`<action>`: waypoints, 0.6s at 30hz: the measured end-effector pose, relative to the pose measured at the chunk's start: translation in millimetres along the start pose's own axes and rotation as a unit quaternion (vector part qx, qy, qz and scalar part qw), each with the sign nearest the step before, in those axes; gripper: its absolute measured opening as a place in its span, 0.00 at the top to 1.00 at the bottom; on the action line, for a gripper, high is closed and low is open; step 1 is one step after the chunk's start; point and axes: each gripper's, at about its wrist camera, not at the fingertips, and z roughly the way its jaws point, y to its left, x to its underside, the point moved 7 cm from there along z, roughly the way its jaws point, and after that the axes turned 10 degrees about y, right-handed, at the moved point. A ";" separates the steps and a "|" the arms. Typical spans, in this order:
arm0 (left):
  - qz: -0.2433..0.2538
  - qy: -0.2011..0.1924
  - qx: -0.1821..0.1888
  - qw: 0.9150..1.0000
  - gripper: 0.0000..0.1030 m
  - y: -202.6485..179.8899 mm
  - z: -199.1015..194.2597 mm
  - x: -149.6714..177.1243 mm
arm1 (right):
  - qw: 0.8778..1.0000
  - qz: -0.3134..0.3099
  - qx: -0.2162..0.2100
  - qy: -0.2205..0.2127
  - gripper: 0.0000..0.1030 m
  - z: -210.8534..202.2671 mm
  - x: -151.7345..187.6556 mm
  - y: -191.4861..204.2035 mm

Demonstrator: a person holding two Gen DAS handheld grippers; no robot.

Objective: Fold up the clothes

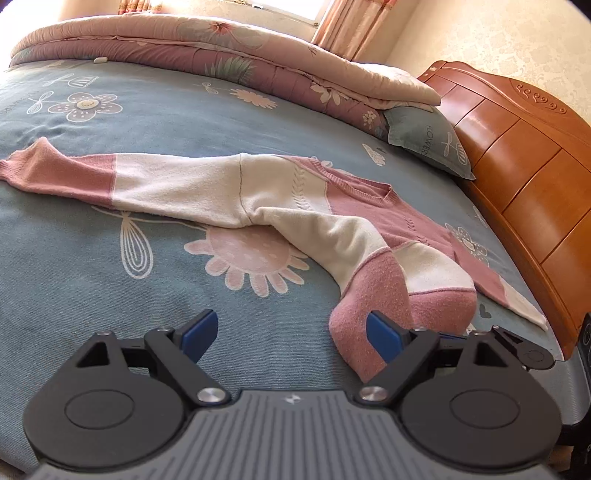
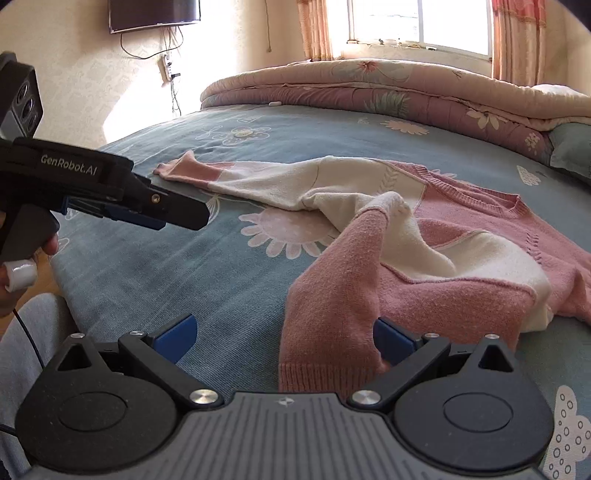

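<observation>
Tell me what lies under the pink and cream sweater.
The sweater lies on a blue-grey floral bedsheet; a pink flower print runs under its edge. Whatever the sweater covers is hidden.

This is a bedroom in a home. A wide bed [image 1: 110, 258] fills most of both views, covered with a blue-grey sheet printed with flowers. At its right edge stands a carved wooden headboard [image 1: 517, 155] with a pillow [image 1: 432, 144] leaning near it. A thick folded quilt [image 2: 388, 96] in pink and cream lies along the bed's far edge, below a sunlit window [image 2: 417, 22] with patterned curtains [image 2: 517, 40]. A dark flat screen [image 2: 155, 14], probably a television, hangs on the pale papered wall, cables trailing under it.
</observation>
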 end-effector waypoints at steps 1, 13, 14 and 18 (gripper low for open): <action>-0.001 0.006 0.009 1.000 0.15 -2.8 4.7 1.8 | 1.000 0.010 0.009 -0.003 0.00 -7.2 4.7 -10.9; -0.035 0.086 0.137 0.986 0.15 -47.0 91.8 19.2 | 0.988 0.150 0.016 0.033 0.00 -2.8 73.4 -81.5; -0.036 0.082 0.143 0.986 0.15 -46.7 95.2 17.8 | 0.988 0.151 0.014 0.030 0.00 -2.6 73.0 -82.2; -0.034 0.062 0.173 0.982 0.15 -47.7 105.0 3.4 | 0.988 0.150 0.011 0.023 0.00 -3.4 74.3 -83.0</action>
